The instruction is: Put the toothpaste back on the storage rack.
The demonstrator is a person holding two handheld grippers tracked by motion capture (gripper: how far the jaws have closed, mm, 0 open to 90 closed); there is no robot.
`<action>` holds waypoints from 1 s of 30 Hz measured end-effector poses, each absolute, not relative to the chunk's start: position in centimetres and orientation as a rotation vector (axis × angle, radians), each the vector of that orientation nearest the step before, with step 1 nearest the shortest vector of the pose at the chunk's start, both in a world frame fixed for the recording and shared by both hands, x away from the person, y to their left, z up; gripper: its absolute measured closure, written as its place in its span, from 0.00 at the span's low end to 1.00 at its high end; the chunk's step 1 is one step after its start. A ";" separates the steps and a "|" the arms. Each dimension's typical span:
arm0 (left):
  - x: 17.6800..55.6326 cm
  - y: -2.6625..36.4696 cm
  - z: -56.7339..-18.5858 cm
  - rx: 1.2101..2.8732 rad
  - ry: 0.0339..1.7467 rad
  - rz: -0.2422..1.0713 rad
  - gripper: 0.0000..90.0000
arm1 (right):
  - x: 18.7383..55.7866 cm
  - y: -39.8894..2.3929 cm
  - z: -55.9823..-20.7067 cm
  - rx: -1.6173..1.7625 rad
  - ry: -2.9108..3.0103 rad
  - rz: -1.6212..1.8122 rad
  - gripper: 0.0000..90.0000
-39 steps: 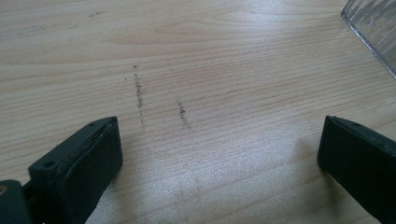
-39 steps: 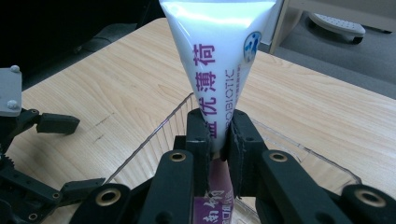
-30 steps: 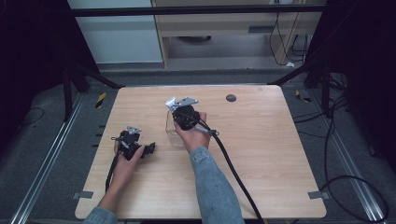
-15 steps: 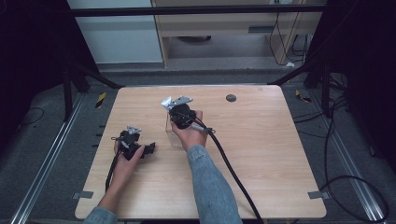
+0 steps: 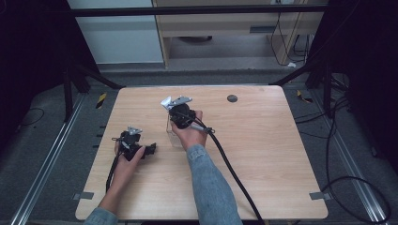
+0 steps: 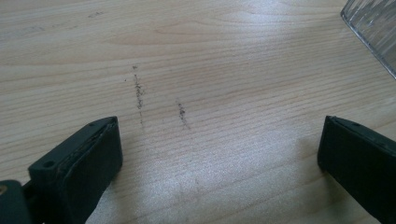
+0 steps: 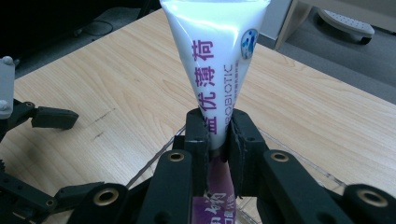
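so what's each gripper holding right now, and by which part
The right gripper is shut on the white tube, pinching its narrow lower part, above a clear glass. The left gripper holds nothing; its jaws stand open over the table.

You have two grippers on the go: the left gripper (image 5: 149,149) and the right gripper (image 7: 218,133). One white tube (image 7: 216,60) with purple lettering is in front of you. One clear glass container (image 6: 373,28) with ribbed walls stands on the table; you see its corner in the left gripper view and its rim under the tube in the right gripper view. One wooden table (image 5: 263,140) carries it all. One small dark round spot (image 5: 232,98) sits near the table's far edge. Two short dark smudges (image 6: 138,91) mark the wood.
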State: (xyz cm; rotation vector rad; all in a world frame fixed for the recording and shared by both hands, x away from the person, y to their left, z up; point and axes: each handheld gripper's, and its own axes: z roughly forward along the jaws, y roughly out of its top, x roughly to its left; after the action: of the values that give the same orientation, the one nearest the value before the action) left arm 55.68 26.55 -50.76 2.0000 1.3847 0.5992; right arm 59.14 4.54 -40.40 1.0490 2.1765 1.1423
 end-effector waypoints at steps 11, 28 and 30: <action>55.7 26.6 -50.8 2.000 1.383 0.598 0.00 | 59.4 4.6 -40.5 1.052 2.181 1.144 0.88; 55.7 26.5 -50.8 1.999 1.384 0.598 0.00 | 59.3 4.3 -40.2 1.055 2.186 1.159 0.85; 55.7 26.6 -50.8 1.999 1.383 0.598 0.00 | 59.3 4.3 -40.2 1.055 2.184 1.162 0.84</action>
State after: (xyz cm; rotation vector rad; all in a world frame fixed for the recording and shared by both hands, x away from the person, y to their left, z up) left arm 55.70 26.55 -50.77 1.9994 1.3834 0.5982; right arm 59.27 4.27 -40.17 1.0554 2.1836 1.1616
